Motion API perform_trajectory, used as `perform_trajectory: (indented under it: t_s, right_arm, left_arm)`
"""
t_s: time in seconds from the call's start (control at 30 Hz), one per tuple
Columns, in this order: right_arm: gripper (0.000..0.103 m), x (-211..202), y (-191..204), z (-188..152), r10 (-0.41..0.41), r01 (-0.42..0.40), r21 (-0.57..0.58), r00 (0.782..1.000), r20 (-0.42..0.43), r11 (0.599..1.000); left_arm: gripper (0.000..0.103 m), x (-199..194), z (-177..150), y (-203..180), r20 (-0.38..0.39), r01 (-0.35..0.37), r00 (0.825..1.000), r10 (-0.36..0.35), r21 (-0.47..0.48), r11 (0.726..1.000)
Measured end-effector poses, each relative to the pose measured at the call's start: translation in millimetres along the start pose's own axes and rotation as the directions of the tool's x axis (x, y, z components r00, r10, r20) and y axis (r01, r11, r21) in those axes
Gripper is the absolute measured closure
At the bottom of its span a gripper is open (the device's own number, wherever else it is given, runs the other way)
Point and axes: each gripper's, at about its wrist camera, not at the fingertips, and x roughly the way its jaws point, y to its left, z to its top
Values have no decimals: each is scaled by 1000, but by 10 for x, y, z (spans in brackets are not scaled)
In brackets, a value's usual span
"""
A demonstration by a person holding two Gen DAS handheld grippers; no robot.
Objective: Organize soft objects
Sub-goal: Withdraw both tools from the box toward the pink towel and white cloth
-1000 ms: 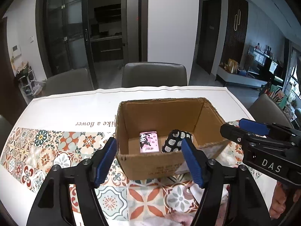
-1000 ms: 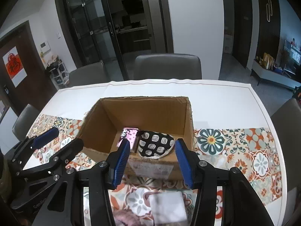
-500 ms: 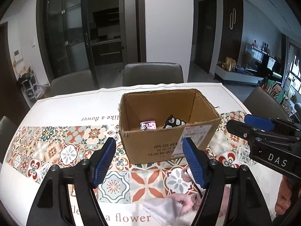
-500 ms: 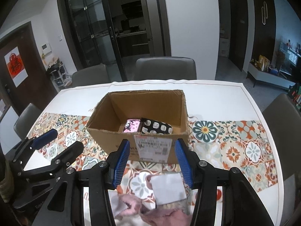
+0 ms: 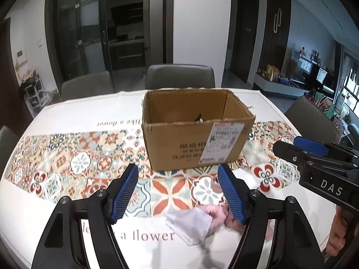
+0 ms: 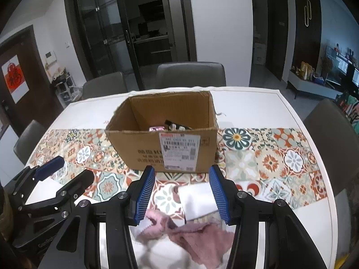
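An open cardboard box (image 5: 193,141) (image 6: 166,143) stands mid-table with a pink item (image 6: 156,128) and a black-and-white spotted soft item (image 6: 177,126) inside. In front of it lie a white cloth (image 5: 190,222) (image 6: 197,198) and a pink fuzzy cloth (image 6: 190,235) (image 5: 226,215). My left gripper (image 5: 179,192) is open and empty, above the table just left of the cloths. My right gripper (image 6: 180,194) is open and empty, hovering over the white and pink cloths. Each gripper shows in the other's view, the right one (image 5: 314,154) and the left one (image 6: 65,170).
The table wears a white cloth with a patterned tile runner (image 5: 74,161) (image 6: 280,157). Grey chairs (image 5: 179,76) (image 6: 190,74) stand along the far side and at the right (image 5: 314,116). The table's right edge (image 6: 332,179) is near.
Both grippers have drawn back from the box toward me and dropped lower. The box now sits farther off and the white and pink cloths lie between the right gripper's fingers.
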Motion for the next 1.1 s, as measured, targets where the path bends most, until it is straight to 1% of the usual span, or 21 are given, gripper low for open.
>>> perform_trajectory:
  t_s: [0.1, 0.23, 0.37, 0.53, 0.9, 1.1]
  right_arm:
    - [51, -3, -3, -94, -6, 6, 4, 1000, -16, 1000]
    - [51, 31, 7, -246, 2, -2, 4, 998, -60, 1000]
    - [51, 92, 16, -415, 6, -6, -1, 993, -118, 1000]
    - [51, 132, 11, -544, 7, -8, -3, 987, -161, 1000]
    - [51, 227, -8, -772, 17, -17, 4, 970, -241, 1000]
    - [51, 350, -40, -885, 12, -10, 7, 957, -290, 1000]
  left_arm:
    - [30, 0, -110, -14, -19, 4, 1000, -4, -2, 1000]
    - [30, -5, -247, -31, -35, 7, 999, -6, 22, 1000]
    - [30, -23, -368, -63, -40, 6, 999, -4, 50, 999]
    - [30, -37, -489, -91, -53, 18, 998, -15, 60, 998]
    - [30, 93, -720, -105, -124, 41, 992, -38, 28, 999]
    - [30, 218, -868, -103, -177, 59, 983, -57, 5, 998]
